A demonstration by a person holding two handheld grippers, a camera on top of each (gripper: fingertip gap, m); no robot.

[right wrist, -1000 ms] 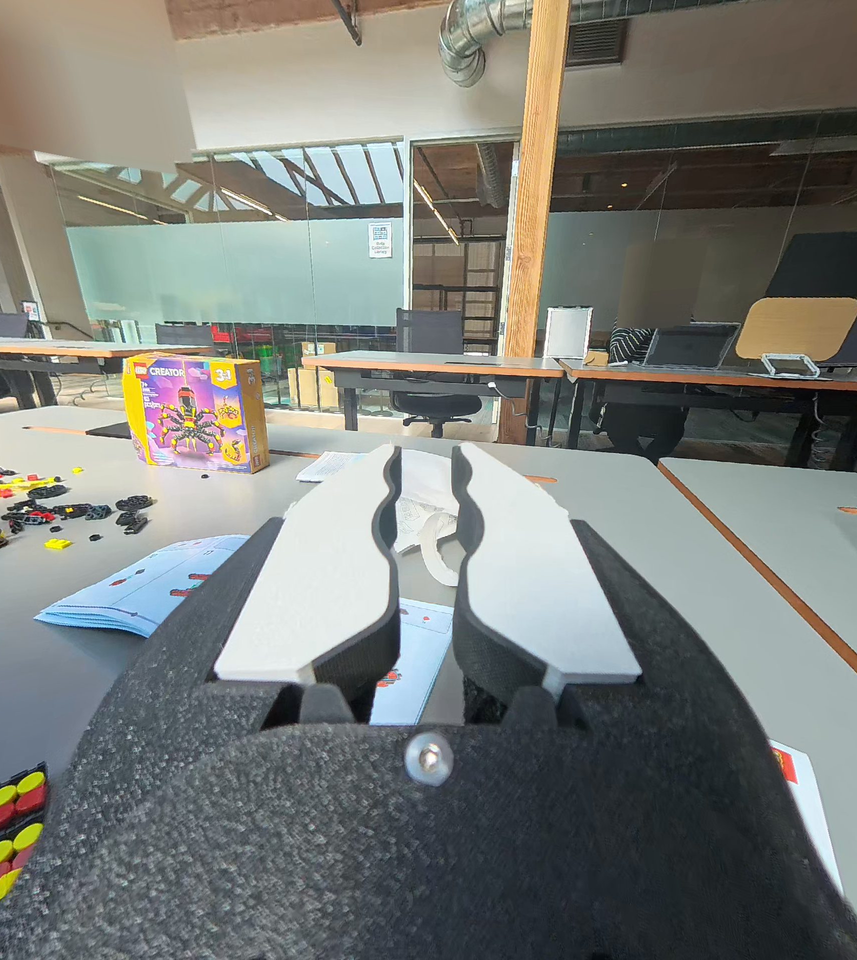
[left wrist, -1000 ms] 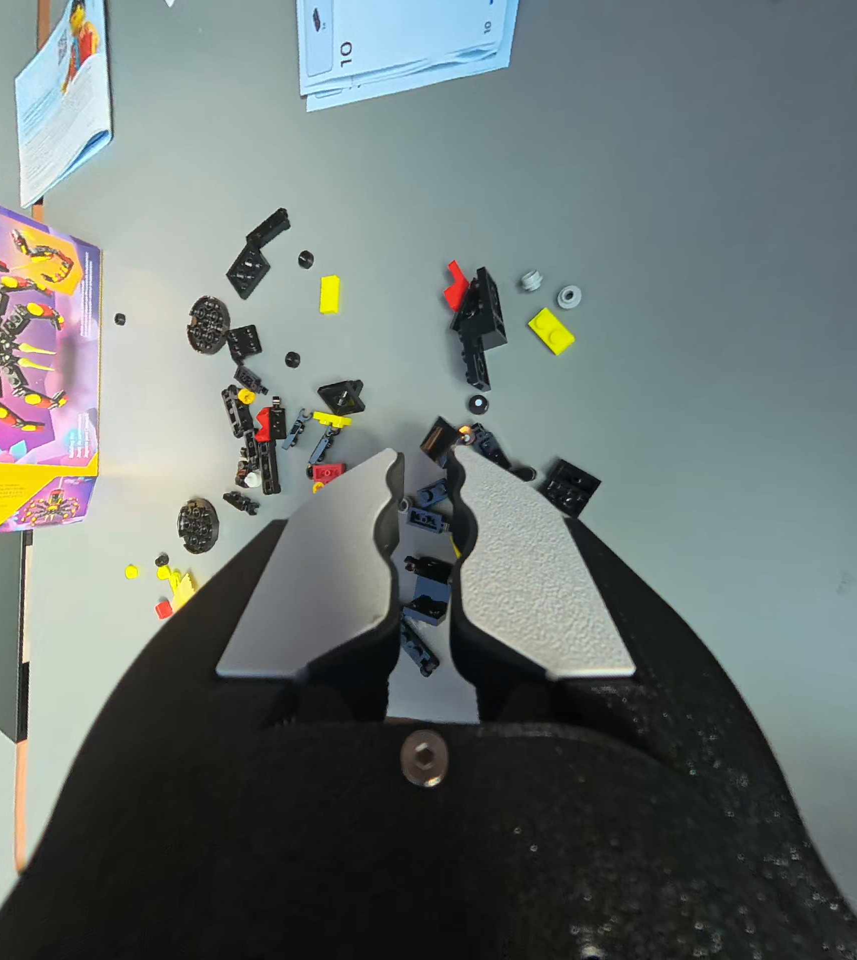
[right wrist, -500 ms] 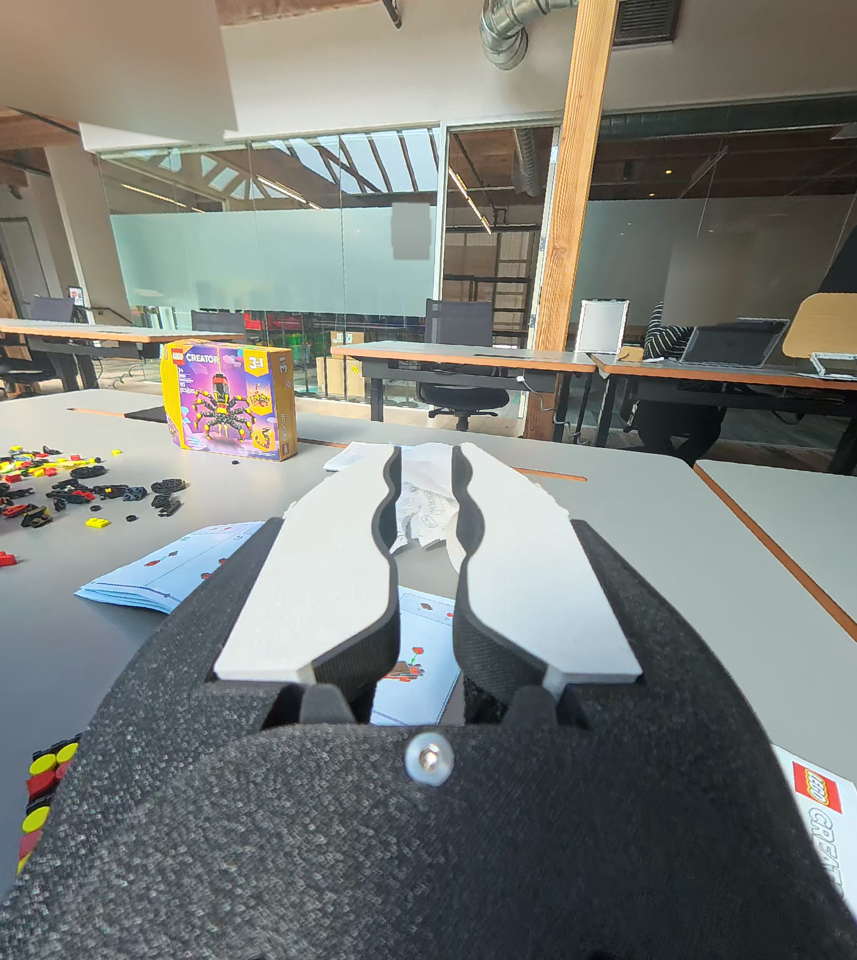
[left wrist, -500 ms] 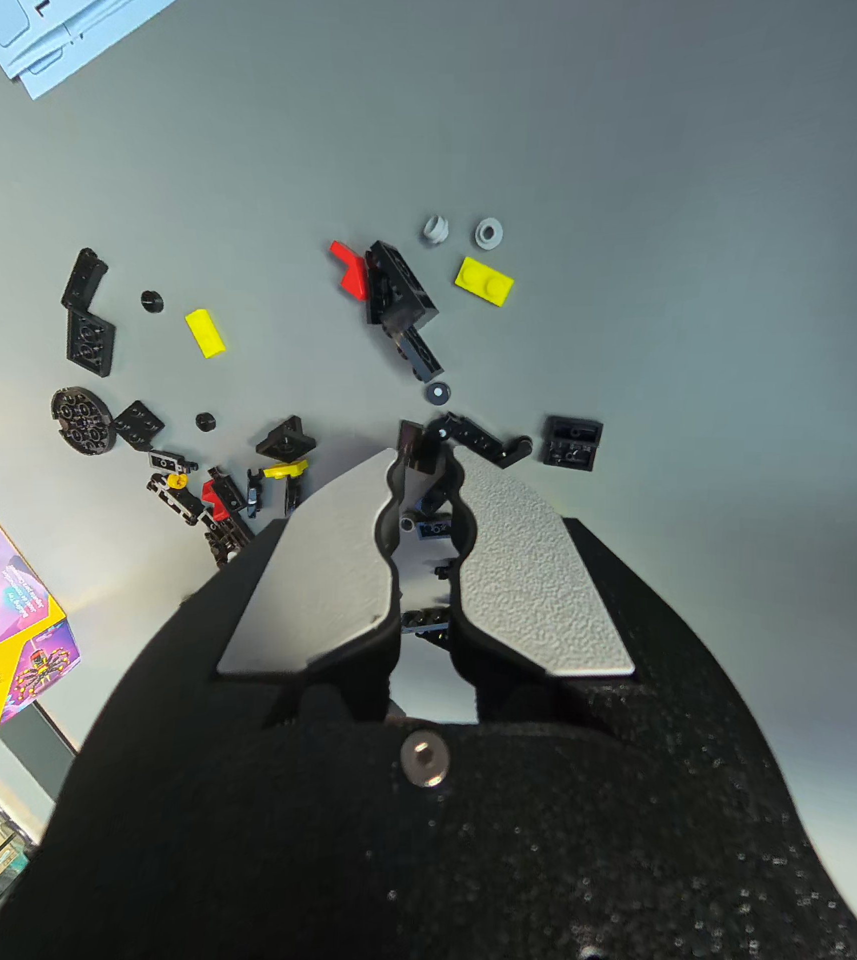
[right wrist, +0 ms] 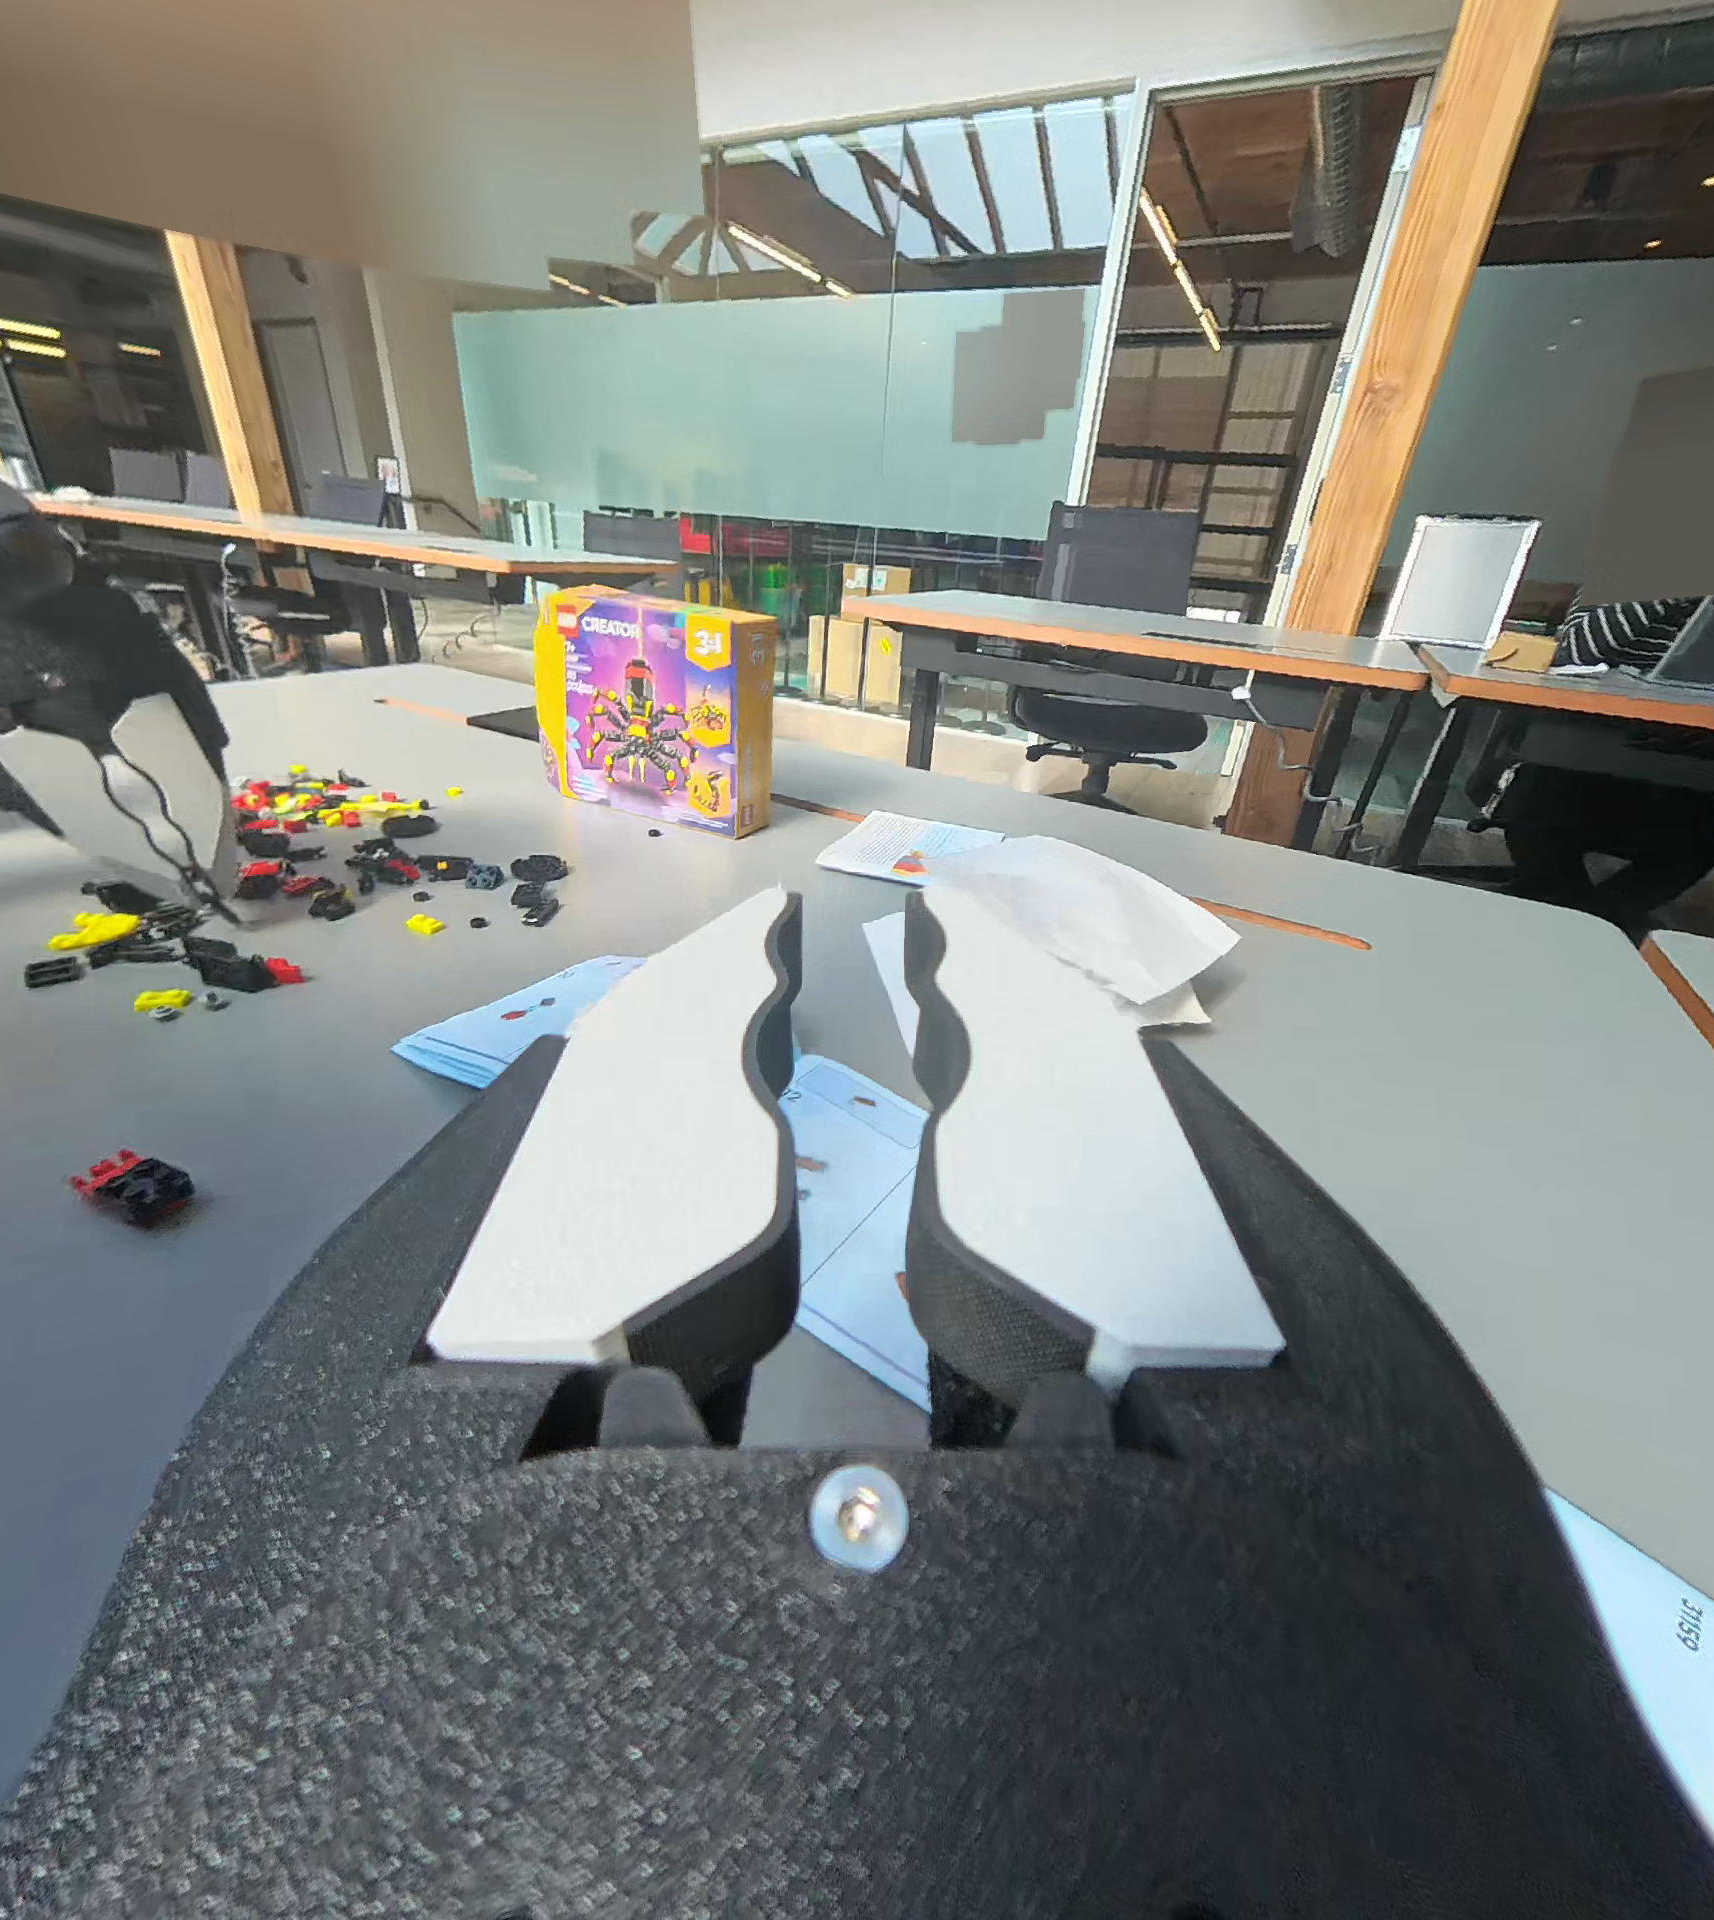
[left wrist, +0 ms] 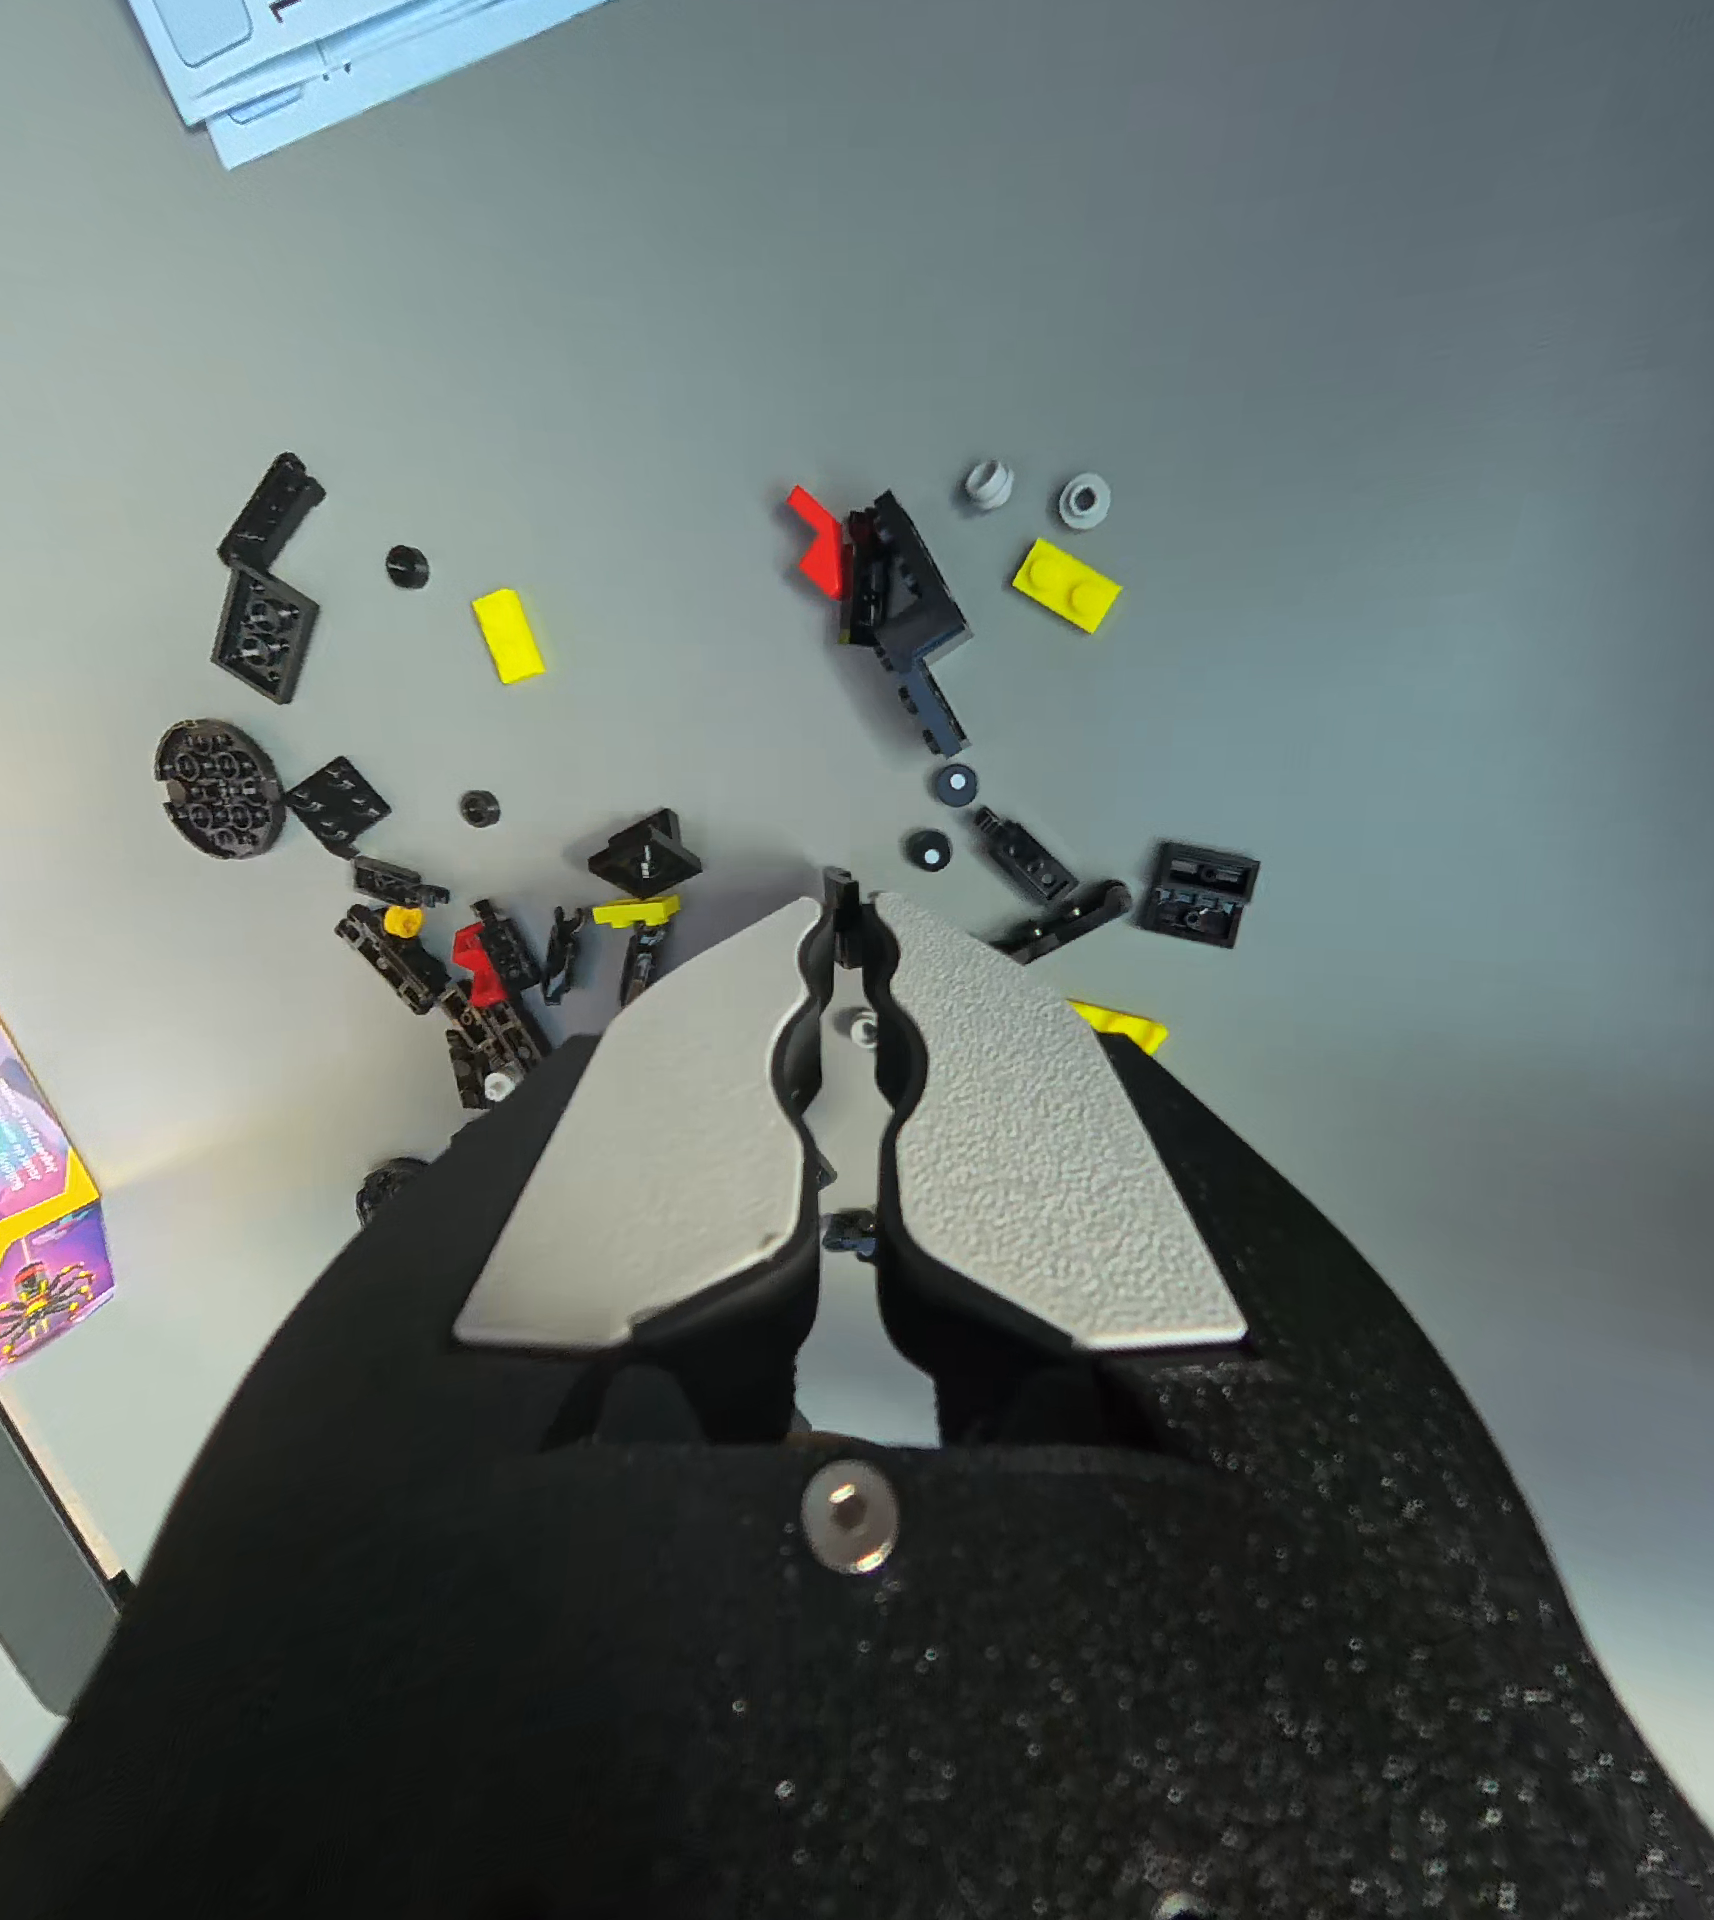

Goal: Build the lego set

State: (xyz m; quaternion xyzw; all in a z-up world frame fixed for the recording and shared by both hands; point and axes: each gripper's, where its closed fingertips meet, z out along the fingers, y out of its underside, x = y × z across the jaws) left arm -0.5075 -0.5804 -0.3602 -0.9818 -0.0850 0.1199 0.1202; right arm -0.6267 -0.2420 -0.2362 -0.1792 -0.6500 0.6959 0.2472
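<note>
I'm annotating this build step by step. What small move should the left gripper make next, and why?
Probably lift straight up. The left gripper looks shut on a small black piece at its tips, low over the scattered bricks; rising should clear them. The right gripper holds nothing.

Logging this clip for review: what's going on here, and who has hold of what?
A person is building a lego set on a grey table. The left gripper is pinching a small black piece at its fingertips, above the scattered black, yellow and red pieces. The right gripper hangs open and empty over the blue instruction sheets. The set's box stands farther back.
</note>
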